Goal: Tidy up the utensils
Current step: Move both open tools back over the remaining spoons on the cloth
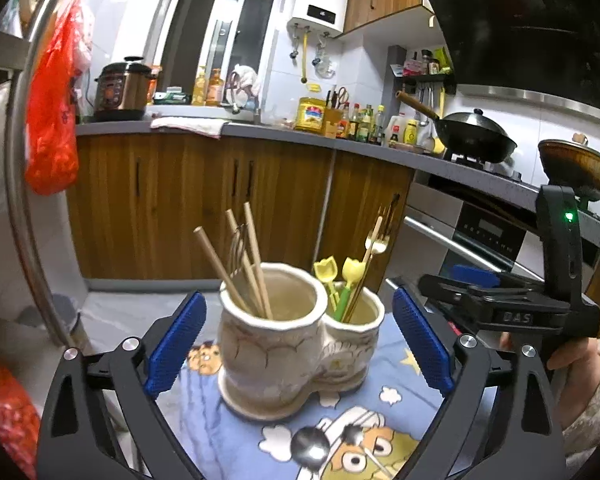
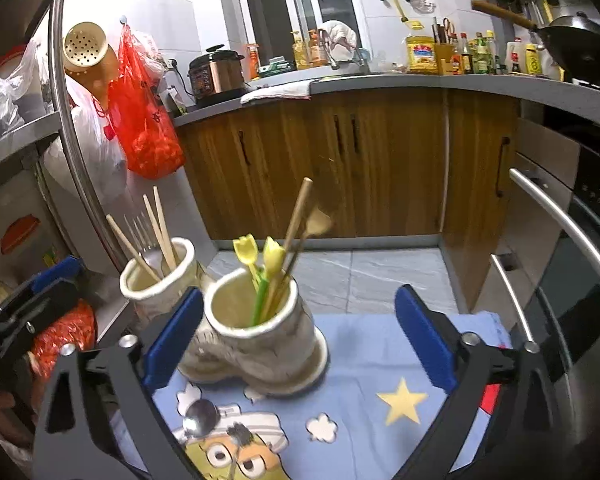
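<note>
Left gripper (image 1: 298,336) wide open, blue pads (image 1: 175,344) on each side of the holder (image 1: 272,360) and not touching it. Nothing held. Right gripper (image 2: 298,340) wide open too, empty, left pad just in front of the holder's near cup (image 2: 256,344).

Cream holder with two joined cups, standing up on a blue cartoon cloth (image 2: 364,364). In one cup, wooden chopsticks (image 1: 252,264) and a silver fork (image 1: 239,256), leaning. In the other cup, two little yellow tulip picks (image 1: 342,280) with green stems, a gold fork (image 1: 376,248) and one more chopstick (image 2: 298,216).

On the cloth, close to the camera, a silver spoon (image 1: 310,446) lying flat, and a small dark utensil (image 1: 354,434) beside it, too small to tell what kind.

Behind, wooden cupboards (image 1: 204,204) under a grey counter (image 1: 284,136), a red bag (image 1: 54,120) hanging on the left, a black wok (image 1: 476,140) on the stove
</note>
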### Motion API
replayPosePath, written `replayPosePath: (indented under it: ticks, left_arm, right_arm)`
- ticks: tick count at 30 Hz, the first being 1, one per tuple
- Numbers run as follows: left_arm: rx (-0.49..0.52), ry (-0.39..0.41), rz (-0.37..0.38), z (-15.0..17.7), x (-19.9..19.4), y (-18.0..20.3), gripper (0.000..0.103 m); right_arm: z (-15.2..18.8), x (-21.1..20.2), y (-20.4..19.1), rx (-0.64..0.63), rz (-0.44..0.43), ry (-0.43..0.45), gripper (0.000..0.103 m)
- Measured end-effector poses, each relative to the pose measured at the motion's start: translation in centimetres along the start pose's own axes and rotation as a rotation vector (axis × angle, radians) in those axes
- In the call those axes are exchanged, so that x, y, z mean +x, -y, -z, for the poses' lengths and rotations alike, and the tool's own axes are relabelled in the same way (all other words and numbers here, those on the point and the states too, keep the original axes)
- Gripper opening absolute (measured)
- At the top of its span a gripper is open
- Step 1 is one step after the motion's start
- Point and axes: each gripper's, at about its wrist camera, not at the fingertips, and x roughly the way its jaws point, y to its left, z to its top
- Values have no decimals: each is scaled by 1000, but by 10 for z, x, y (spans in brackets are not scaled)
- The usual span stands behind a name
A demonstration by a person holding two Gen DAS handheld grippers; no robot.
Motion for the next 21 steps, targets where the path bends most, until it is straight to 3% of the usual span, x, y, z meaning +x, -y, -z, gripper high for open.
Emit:
replayPosePath:
  ticks: [11, 21]
  left_arm:
    - [-9, -135, -105, 40, -20, -9, 96]
    - [-38, -323, -151, 99, -20, -23, 96]
  right_arm:
    - [48, -15, 14, -42, 68, -134, 97]
    - [95, -5, 6, -65, 37, -284, 97]
